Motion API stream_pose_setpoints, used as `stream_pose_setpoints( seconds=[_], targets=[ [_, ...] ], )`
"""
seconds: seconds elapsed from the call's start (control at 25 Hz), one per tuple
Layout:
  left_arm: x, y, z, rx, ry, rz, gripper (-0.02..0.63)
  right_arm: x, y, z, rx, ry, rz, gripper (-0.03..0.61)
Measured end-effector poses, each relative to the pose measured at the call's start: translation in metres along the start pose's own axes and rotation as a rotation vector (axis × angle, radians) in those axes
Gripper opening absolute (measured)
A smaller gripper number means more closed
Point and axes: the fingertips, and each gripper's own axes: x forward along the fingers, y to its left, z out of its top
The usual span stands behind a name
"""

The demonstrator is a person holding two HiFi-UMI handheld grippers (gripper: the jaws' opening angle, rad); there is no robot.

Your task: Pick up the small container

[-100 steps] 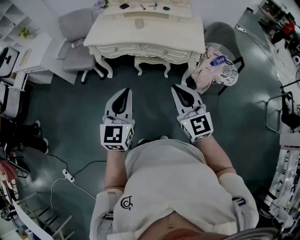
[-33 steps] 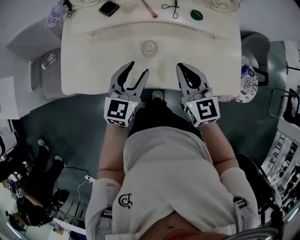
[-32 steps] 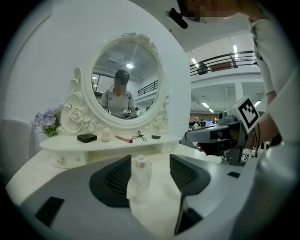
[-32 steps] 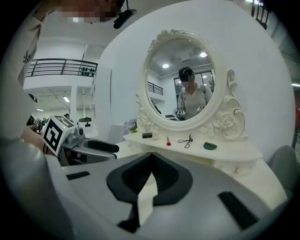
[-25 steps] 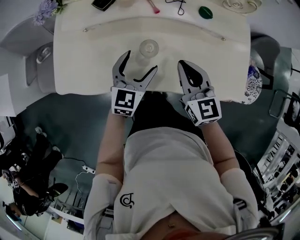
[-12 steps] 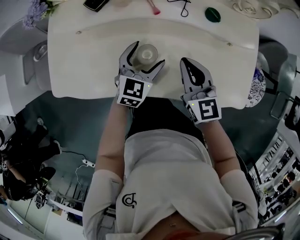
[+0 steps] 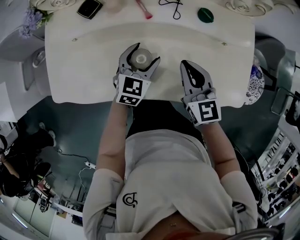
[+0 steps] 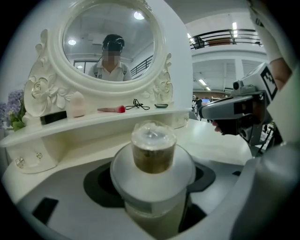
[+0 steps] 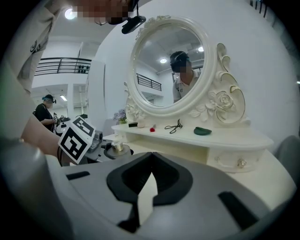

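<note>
Closing on the small container [image 7: 140, 59], the left gripper [image 7: 146, 52] has one jaw on each side of it, and the dark pads press against its round wall. The left gripper view shows the container [image 8: 153, 159] filling the gap between the jaws: a pale body, a wide pale disc, and a smaller clear cylinder with a brownish filling on top. I cannot tell whether its base rests on the table [image 7: 84, 61]. The container sits left of the middle of the top, about halfway between the front edge and the raised shelf along the back edge.

The right gripper [image 7: 186, 63] is over the table right of the middle, nearer the front edge, well apart from the container. Its jaws are together with the tips meeting, nothing is between them, and only a thin sliver of table top shows below the tips in the right gripper view.

The head view shows the shelf from above, with a black flat item [image 7: 89, 8] toward the back left corner and a green dish [image 7: 205, 15] toward the back right. The gripper views add the oval mirror [image 8: 110, 47] above the shelf, which the head view cuts off. The right gripper view also shows the left gripper's marker cube [image 9: 77, 137] side on, with the container just beyond it.
</note>
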Motion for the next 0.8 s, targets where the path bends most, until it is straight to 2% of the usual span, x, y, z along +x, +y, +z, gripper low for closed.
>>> stream_pose_setpoints(
  seconds=[0.24,0.4,0.6,0.8],
  targets=[
    [-0.003,-0.003,-0.001,0.008,0.015,-0.015,0.353,-0.002,0.002,0.003,0.002,0.003,-0.019,0.006],
    [-0.018,-0.007,0.012,0.000,0.005,-0.044,0.353,-0.004,0.008,0.018,-0.006,-0.014,-0.034,0.006],
    [-0.049,0.001,0.049,0.019,-0.044,-0.041,0.353,-0.007,0.017,0.044,-0.012,-0.048,-0.062,0.006],
    [-0.089,0.007,0.097,0.075,-0.123,-0.037,0.353,-0.013,0.031,0.070,-0.028,-0.082,-0.093,0.006]
  ],
)
